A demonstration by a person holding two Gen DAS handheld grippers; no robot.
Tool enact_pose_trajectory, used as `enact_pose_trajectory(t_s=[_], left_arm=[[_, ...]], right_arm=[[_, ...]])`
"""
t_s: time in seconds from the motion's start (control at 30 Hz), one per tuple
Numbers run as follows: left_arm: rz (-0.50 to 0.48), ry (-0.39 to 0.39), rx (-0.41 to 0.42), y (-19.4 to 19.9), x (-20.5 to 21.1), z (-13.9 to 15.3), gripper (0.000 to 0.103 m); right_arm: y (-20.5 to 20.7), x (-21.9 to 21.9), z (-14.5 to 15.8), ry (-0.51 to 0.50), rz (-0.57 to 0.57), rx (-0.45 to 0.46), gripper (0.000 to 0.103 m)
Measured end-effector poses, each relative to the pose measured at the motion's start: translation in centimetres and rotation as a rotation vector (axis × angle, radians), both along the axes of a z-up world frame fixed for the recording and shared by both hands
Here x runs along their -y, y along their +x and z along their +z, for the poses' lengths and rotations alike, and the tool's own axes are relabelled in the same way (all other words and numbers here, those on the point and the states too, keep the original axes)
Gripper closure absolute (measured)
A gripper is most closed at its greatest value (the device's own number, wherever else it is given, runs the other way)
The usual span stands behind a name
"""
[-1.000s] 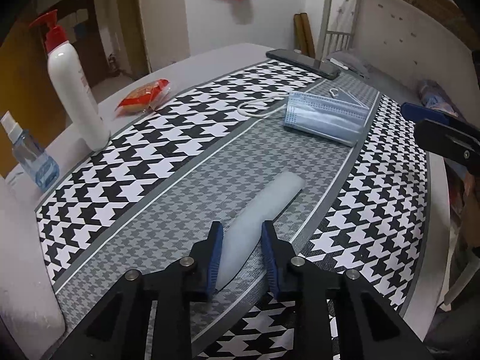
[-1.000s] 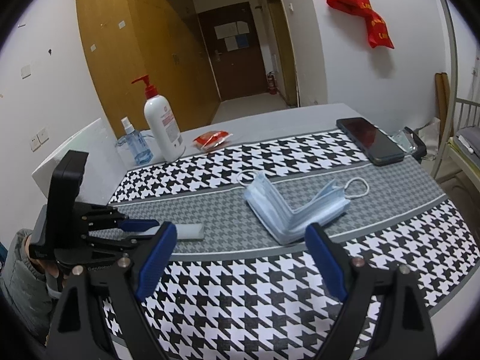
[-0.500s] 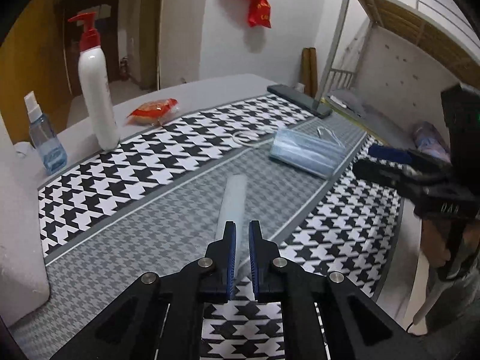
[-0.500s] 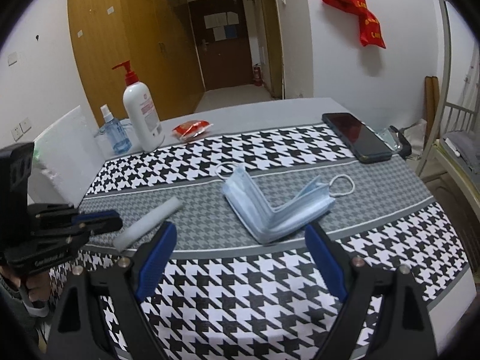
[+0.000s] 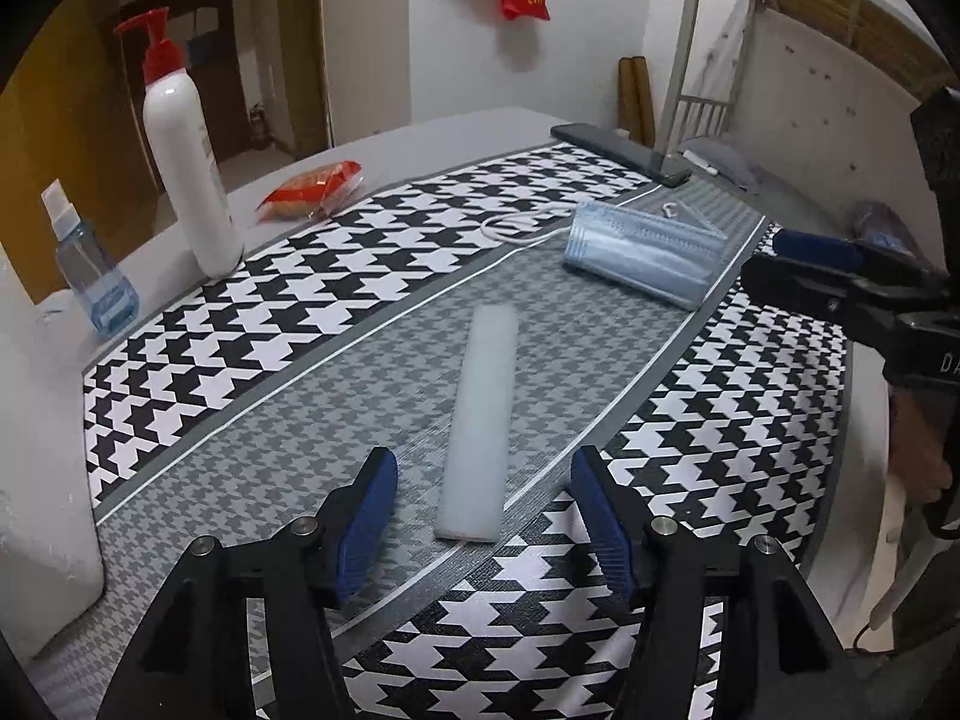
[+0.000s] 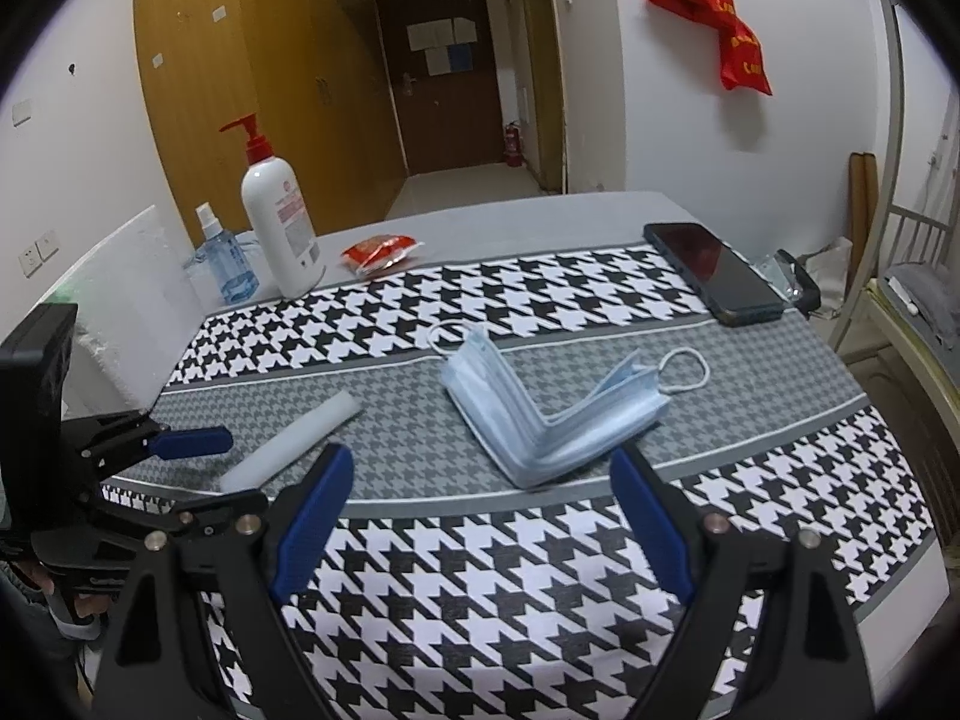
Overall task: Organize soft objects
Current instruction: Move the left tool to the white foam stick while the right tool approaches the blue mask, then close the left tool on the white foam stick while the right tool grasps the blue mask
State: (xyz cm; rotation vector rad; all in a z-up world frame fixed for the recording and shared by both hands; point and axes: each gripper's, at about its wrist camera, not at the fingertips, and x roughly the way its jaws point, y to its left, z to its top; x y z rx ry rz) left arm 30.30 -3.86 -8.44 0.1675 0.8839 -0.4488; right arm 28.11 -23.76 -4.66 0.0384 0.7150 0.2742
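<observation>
While you look through the left wrist camera, your left gripper (image 5: 483, 507) has its blue fingers (image 5: 366, 525) spread wide and holds nothing. A long white foam strip (image 5: 483, 423) lies flat on the gray middle band of the table cloth (image 5: 708, 456), and its near end sits between the two fingers without touching them. Farther along the same gray band lies a stack of blue face masks (image 5: 645, 252). Near the left edge of the table (image 5: 456, 126) stand a white pump bottle (image 5: 189, 168) and a small blue spray bottle (image 5: 90, 276). A red snack packet (image 5: 315, 189) lies just past them on the bare table. A black phone (image 5: 621, 153) lies at the far end of the cloth. Your right gripper (image 5: 840, 276) shows at the right edge, well apart from the masks; from here you cannot tell how its fingers stand.

From the right wrist camera, your right gripper (image 6: 477, 513) is spread wide too and holds nothing. The face masks (image 6: 540, 408) lie folded in a V just ahead of it, on the gray band. The foam strip (image 6: 288, 441) lies to the left, with your left gripper (image 6: 180, 450) at its near end. The pump bottle (image 6: 279, 222), spray bottle (image 6: 225, 261) and snack packet (image 6: 378, 252) sit near the far left corner of the table (image 6: 540, 216). The phone (image 6: 711, 270) lies toward the far right corner.
</observation>
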Motion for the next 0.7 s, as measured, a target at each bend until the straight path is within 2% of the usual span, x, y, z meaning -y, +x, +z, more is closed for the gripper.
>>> enact_pose_trajectory(t_s=[0.1, 0.2, 0.27, 0.33, 0.47, 0.7], left_arm=[[-0.005, 0.006, -0.017, 0.3, 0.2, -0.4, 0.058], [0.007, 0.020, -0.004, 0.5, 0.3, -0.6, 0.066], [0.024, 0.034, 0.005, 0.6, 0.2, -0.6, 0.077], [0.021, 0.028, 0.003, 0.7, 0.1, -0.5, 0.082], [0.014, 0.048, 0.024, 0.3, 0.2, -0.5, 0.084], [0.053, -0.025, 0.015, 0.5, -1.3, -0.2, 0.085]], right_arm=[[0.2, 0.2, -0.2, -0.007, -0.005, -0.007, 0.013], [0.4, 0.3, -0.3, -0.007, -0.003, -0.012, 0.013], [0.5, 0.3, -0.3, -0.009, 0.000, -0.011, 0.013], [0.5, 0.3, -0.4, -0.009, 0.000, -0.012, 0.013], [1.0, 0.3, -0.9, -0.017, -0.006, -0.034, 0.013], [2.1, 0.3, -1.2, -0.008, -0.022, -0.062, 0.013]])
